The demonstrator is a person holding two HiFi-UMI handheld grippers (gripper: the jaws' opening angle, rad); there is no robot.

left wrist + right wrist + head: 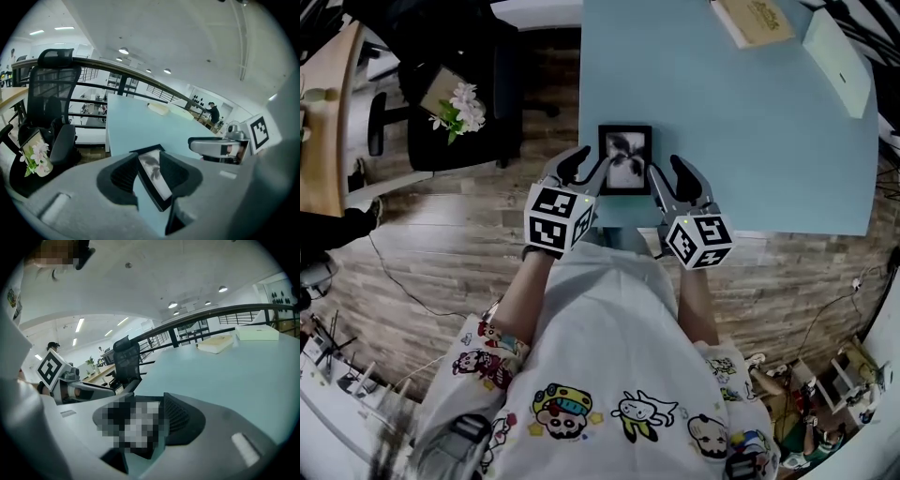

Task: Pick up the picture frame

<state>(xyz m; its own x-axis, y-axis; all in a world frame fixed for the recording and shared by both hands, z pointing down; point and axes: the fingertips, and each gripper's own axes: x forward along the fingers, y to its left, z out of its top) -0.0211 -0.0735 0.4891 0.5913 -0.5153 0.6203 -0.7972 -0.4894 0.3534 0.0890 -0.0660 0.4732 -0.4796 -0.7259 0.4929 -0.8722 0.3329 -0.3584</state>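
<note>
A small black picture frame (625, 159) with a grey print lies flat on the light blue table (750, 141), close to its front edge. My left gripper (586, 171) straddles the frame's left side and my right gripper (672, 178) its right side. In the left gripper view the frame (152, 174) runs between the two dark pads of the left gripper (148, 172), with gaps on both sides, so the jaws stand open. In the right gripper view the right gripper (143, 423) is spread wide; what lies between its pads is hidden.
A tan book (755, 21) and a pale box (836, 58) lie at the table's far end. Left of the table stands a black office chair (459, 112) carrying a flower bunch (461, 106). The table's front edge (750, 232) runs just under my hands, above a wooden floor.
</note>
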